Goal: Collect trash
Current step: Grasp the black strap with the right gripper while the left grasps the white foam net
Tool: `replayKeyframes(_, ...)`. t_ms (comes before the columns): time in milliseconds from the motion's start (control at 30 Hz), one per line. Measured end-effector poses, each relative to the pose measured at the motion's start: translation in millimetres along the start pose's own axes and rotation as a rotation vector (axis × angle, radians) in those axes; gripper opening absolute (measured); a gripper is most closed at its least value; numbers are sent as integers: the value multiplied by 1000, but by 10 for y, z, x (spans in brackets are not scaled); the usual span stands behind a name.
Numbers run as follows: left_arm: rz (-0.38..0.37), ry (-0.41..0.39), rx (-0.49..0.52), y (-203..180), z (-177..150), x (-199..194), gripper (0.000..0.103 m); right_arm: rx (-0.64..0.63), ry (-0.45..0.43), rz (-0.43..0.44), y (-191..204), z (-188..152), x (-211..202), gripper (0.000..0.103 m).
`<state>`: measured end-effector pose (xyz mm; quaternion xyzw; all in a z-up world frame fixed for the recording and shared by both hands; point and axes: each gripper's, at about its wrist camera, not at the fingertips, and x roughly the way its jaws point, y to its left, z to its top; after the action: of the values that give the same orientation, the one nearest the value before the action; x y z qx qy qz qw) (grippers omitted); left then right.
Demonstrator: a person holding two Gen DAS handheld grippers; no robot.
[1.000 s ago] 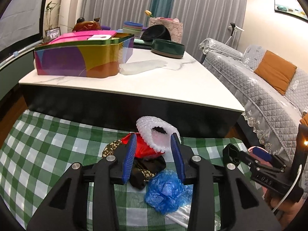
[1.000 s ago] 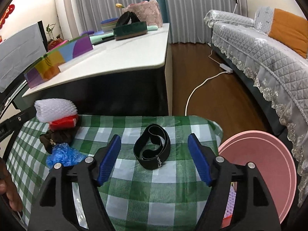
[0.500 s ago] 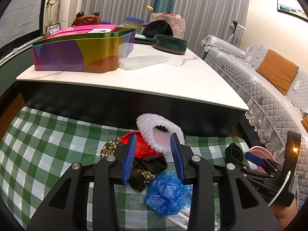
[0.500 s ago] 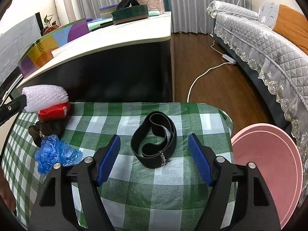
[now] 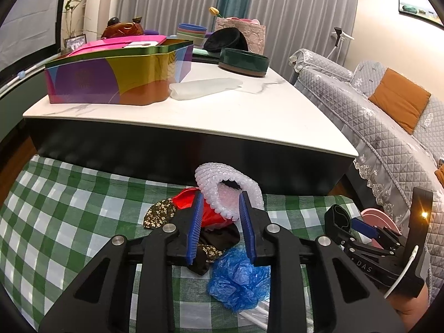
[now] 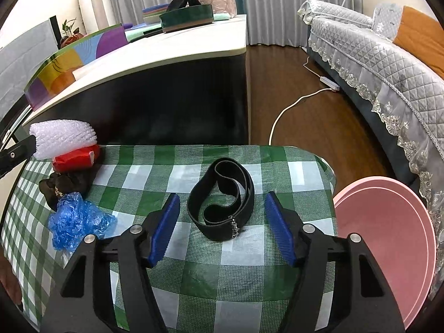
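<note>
On the green checked cloth (image 6: pixel 249 283) in front of the dark-sided white table (image 5: pixel 249 116), left gripper (image 5: pixel 220 227) sits at the trash pile with its blue pads narrowly spread; jaws have just been closing. Roll of white bubble wrap (image 5: pixel 224 191) and the red packet (image 5: pixel 191 198) lie between the pads, wrap close against the right pad, but can't tell if either pad actually presses, so no confirmed grip. Dark flowered cloth (image 5: pixel 159 212) is under/left of the packet, crumpled blue plastic bag (image 5: pixel 240 280) just below the jaw tips, touching the pile

Right gripper (image 6: pixel 222 230) is about half spread, jaws have also just been closing. Black elastic band (image 6: pixel 222 199) lies flat on the cloth between the pads, clear gap to each pad, not touched, nothing held

From the right view the same pile sits at the cloth's far left: bubble wrap (image 6: pixel 62 136) on top of red packet (image 6: pixel 76 158), dark cloth (image 6: pixel 65 183) next, blue bag (image 6: pixel 75 219) nearest. Band is well apart from the pile, open cloth between them

Edges: the cloth's far edge runs along the table's dark side, pile is right near it. Right edge of the cloth rounds off just beside the pink basin (image 6: pixel 388 238), which sits lower, on the floor side. Wood floor (image 6: pixel 319 116) beyond is open up to the grey sofa (image 6: pixel 374 55), white cable (image 6: pixel 288 108) lying across it. Band is mid-cloth, room on all sides
</note>
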<state>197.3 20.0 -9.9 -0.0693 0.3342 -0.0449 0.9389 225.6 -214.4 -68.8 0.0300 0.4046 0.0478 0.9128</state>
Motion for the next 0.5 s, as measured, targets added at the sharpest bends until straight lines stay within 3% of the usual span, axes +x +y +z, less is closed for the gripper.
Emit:
replayKeyframes(233, 4, 5, -1, -1, 3, 7, 24, 3, 4, 13, -13, -8, 5, 45)
replayKeyframes(333, 1, 10, 4, -14, 9, 19, 17, -2, 8, 20, -3, -9, 7, 32)
replayKeyframes(500, 2, 11, 7, -29, 14, 13, 8, -23, 1, 29, 33, -18, -27, 22)
